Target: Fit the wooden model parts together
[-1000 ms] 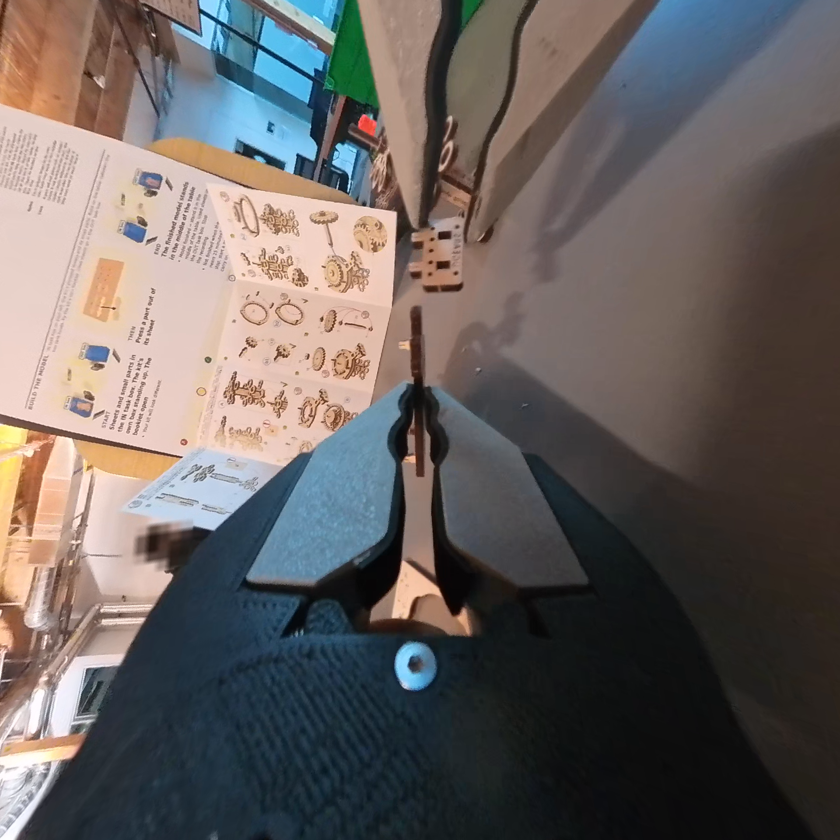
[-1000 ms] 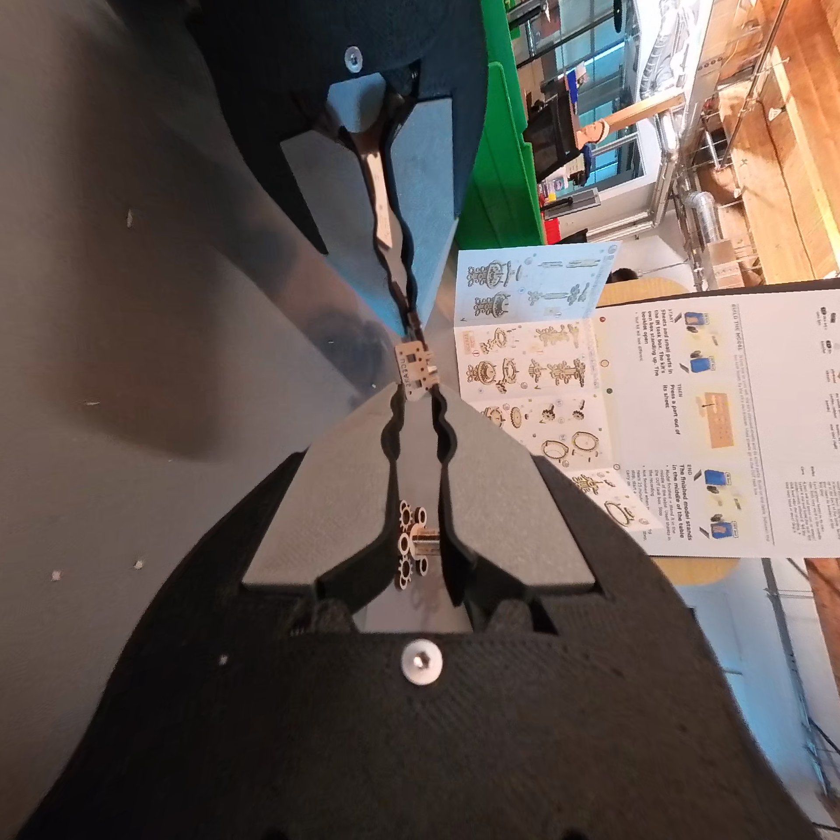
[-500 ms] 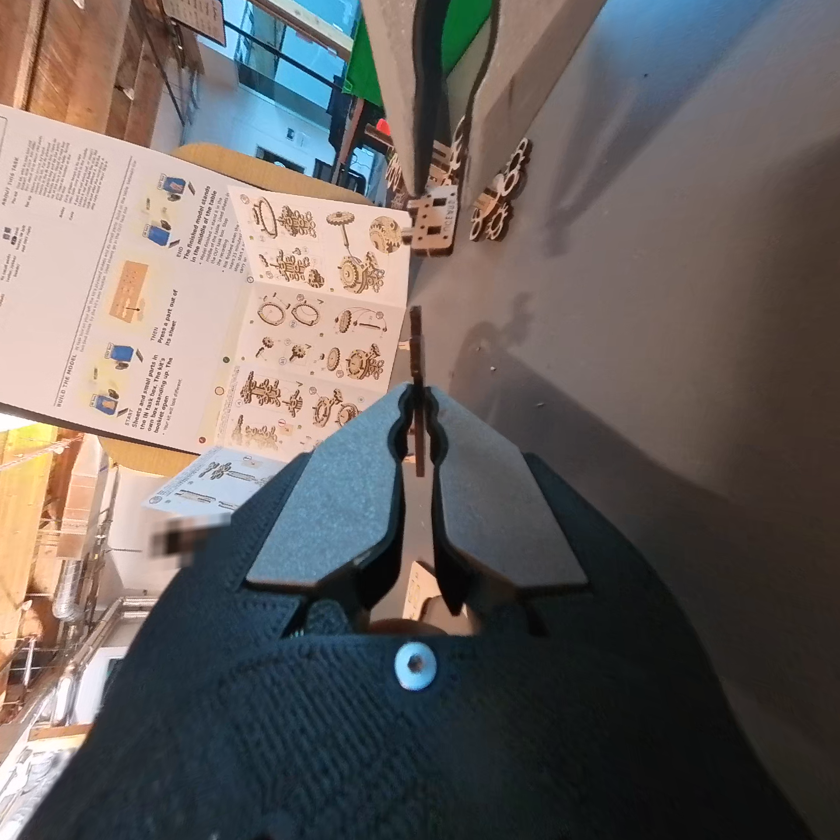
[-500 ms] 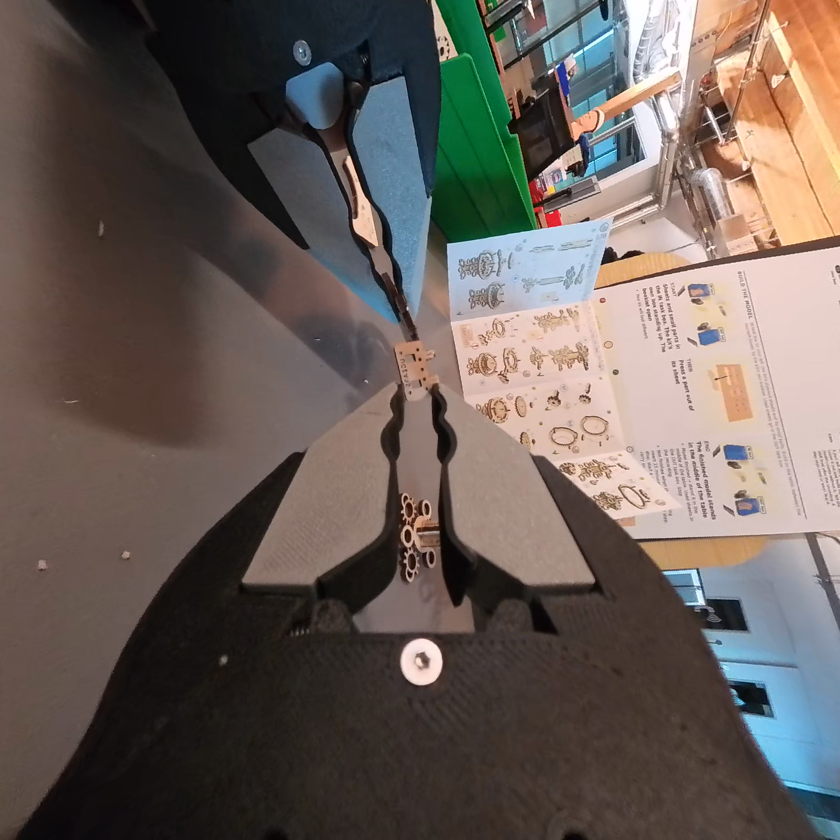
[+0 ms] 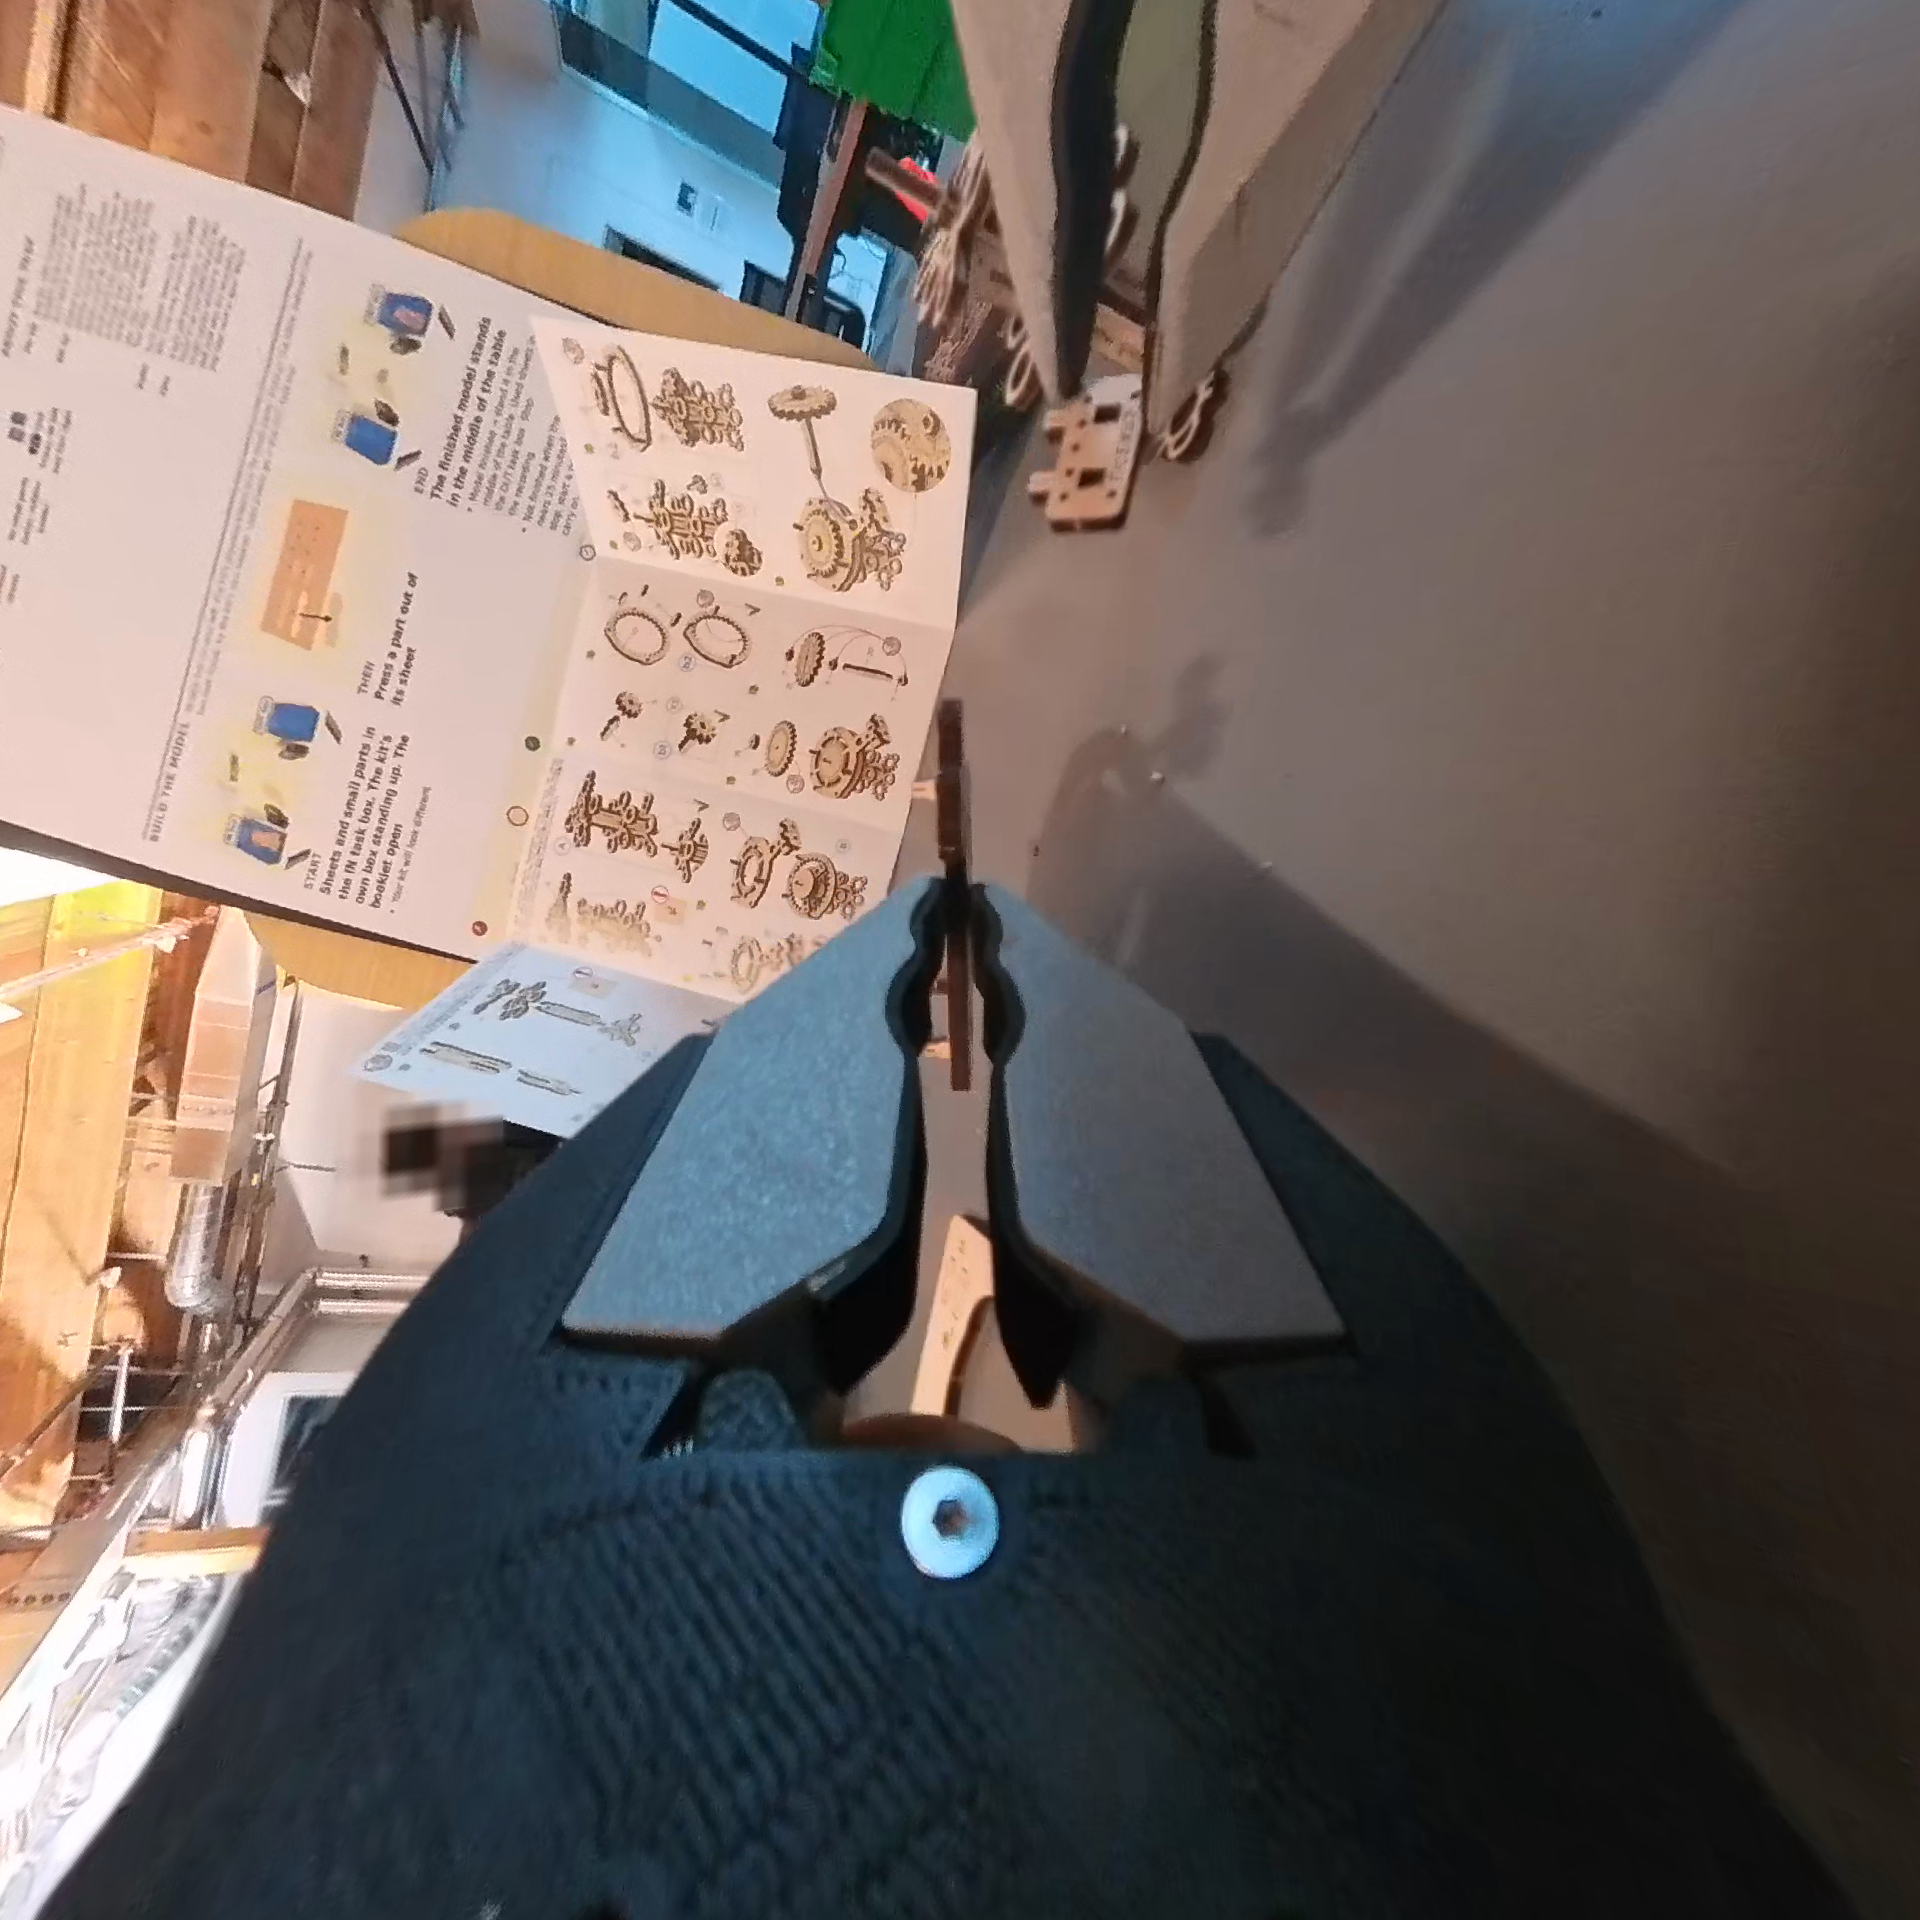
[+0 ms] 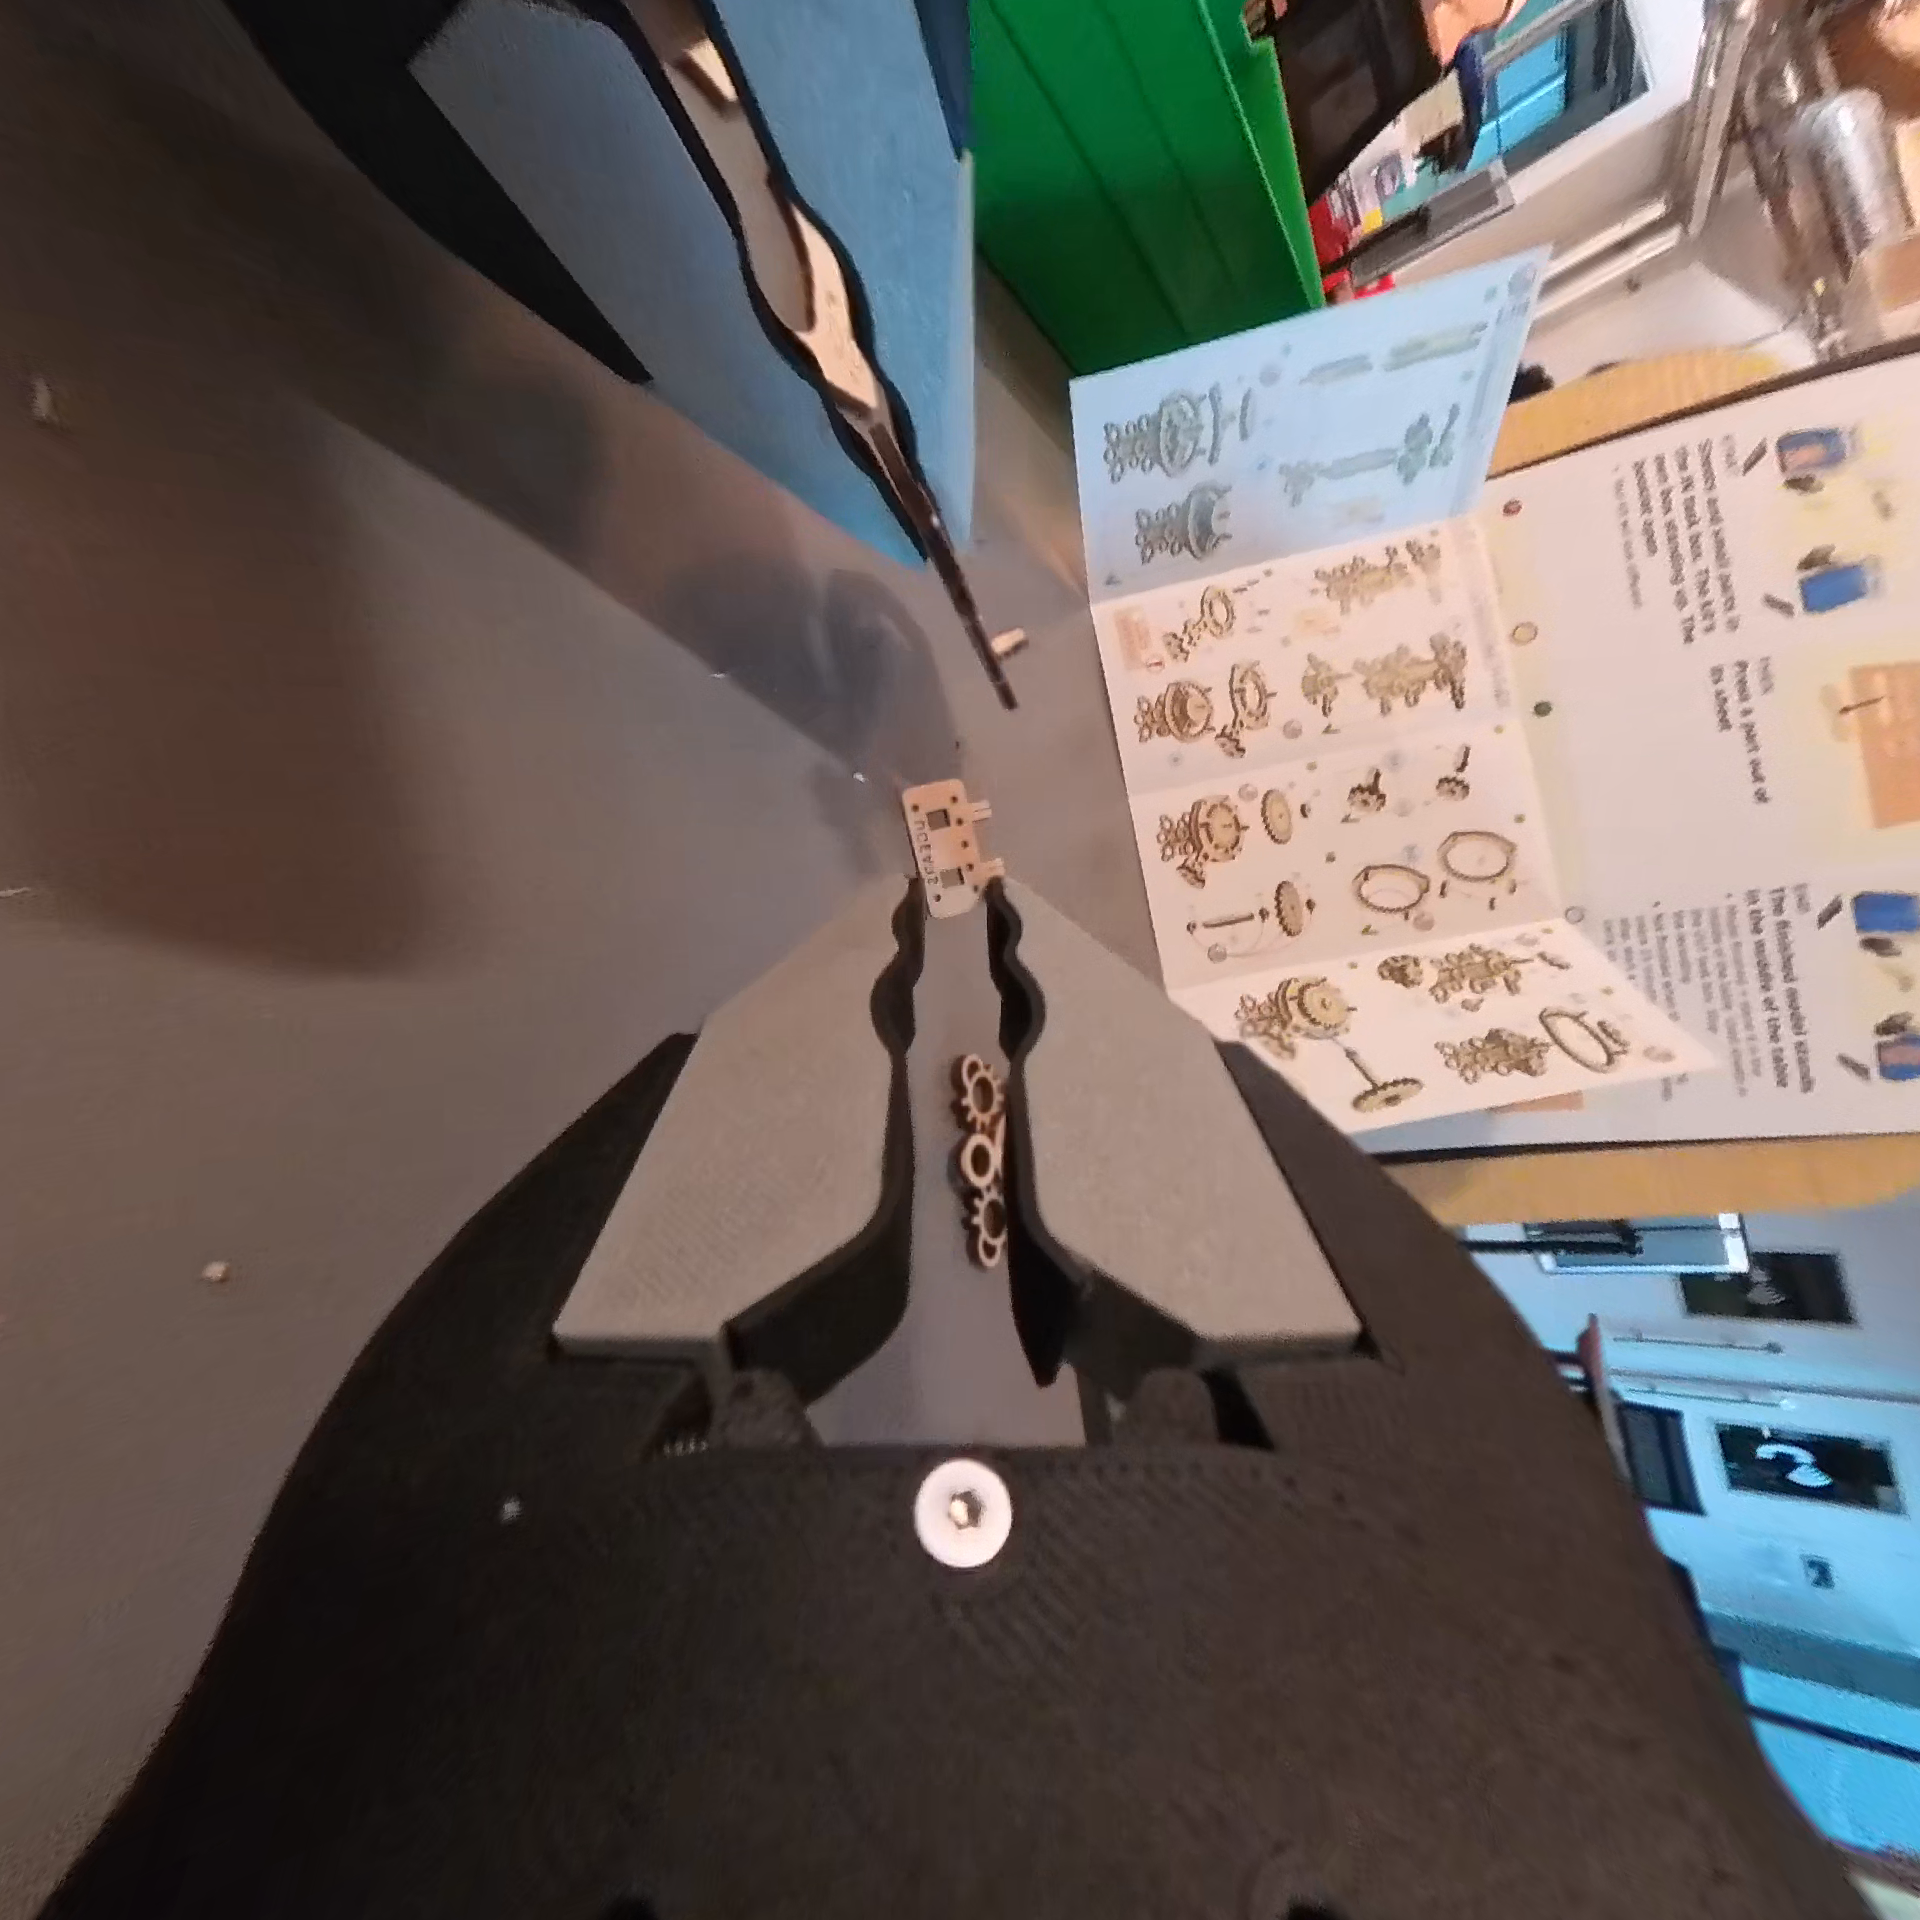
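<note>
My left gripper [image 5: 954, 896] is shut on a thin flat wooden part [image 5: 952, 790], seen edge-on and sticking out past the tips. Its pale wider end [image 5: 954, 1309] shows between the fingers. My right gripper [image 6: 952, 902] is shut on a small slotted wooden connector [image 6: 943, 844] by its near end. The grippers face each other, with a small gap between the two parts. In the right wrist view the left gripper [image 6: 831, 260] holds its part [image 6: 971, 623] pointing at the connector. In the left wrist view the connector [image 5: 1091, 473] hangs below the right gripper [image 5: 1101, 208].
A wooden gear cluster [image 6: 979, 1164] lies on the grey table [image 6: 312, 727] under my right gripper; it also shows in the left wrist view [image 5: 1195, 431]. An open instruction booklet [image 5: 727, 644] stands beside the work area, as does a green box [image 6: 1122, 177].
The two grippers have drawn apart. The flat part's tip met the connector a second ago; now there is a gap. Both grips are unchanged.
</note>
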A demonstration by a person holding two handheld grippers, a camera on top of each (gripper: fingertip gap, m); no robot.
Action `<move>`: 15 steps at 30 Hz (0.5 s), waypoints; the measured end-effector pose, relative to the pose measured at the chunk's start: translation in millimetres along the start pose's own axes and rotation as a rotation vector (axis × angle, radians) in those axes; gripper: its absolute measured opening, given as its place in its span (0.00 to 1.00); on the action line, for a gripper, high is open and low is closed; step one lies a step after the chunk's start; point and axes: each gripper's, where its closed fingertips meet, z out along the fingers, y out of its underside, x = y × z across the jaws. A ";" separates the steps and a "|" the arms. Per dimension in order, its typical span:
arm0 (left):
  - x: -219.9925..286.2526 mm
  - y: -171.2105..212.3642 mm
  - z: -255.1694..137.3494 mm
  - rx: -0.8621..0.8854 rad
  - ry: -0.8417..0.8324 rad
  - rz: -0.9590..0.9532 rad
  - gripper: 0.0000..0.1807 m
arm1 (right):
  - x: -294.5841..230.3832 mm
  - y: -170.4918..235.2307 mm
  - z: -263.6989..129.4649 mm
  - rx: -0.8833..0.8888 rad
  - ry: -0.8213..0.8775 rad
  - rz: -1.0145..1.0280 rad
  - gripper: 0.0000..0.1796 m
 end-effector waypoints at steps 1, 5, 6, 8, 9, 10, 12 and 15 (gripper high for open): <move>0.7 0.8 0.4 -0.003 0.006 -0.003 0.00 | 0.2 1.2 0.5 -0.002 -0.007 0.014 0.04; 3.1 -1.8 0.4 0.011 0.021 0.002 0.00 | -2.4 2.0 1.6 -0.002 -0.035 0.041 0.04; 3.8 -2.8 0.7 0.015 0.025 0.004 0.00 | -3.4 3.4 2.2 -0.012 -0.038 0.036 0.04; 6.7 -5.2 1.8 0.020 0.038 0.018 0.00 | -7.4 7.5 4.2 -0.036 -0.053 0.023 0.04; 8.0 -6.1 2.3 0.021 0.043 0.027 0.00 | -9.4 9.7 5.2 -0.047 -0.063 0.022 0.04; 8.9 -6.7 2.7 0.022 0.047 0.034 0.00 | -10.6 11.5 6.1 -0.056 -0.071 0.024 0.05; 7.5 -6.0 3.2 0.026 0.047 0.029 0.00 | -11.8 12.2 6.7 -0.056 -0.088 0.044 0.05; 2.3 -1.3 3.6 0.018 0.043 -0.010 0.00 | -14.7 11.6 7.5 -0.047 -0.124 0.085 0.04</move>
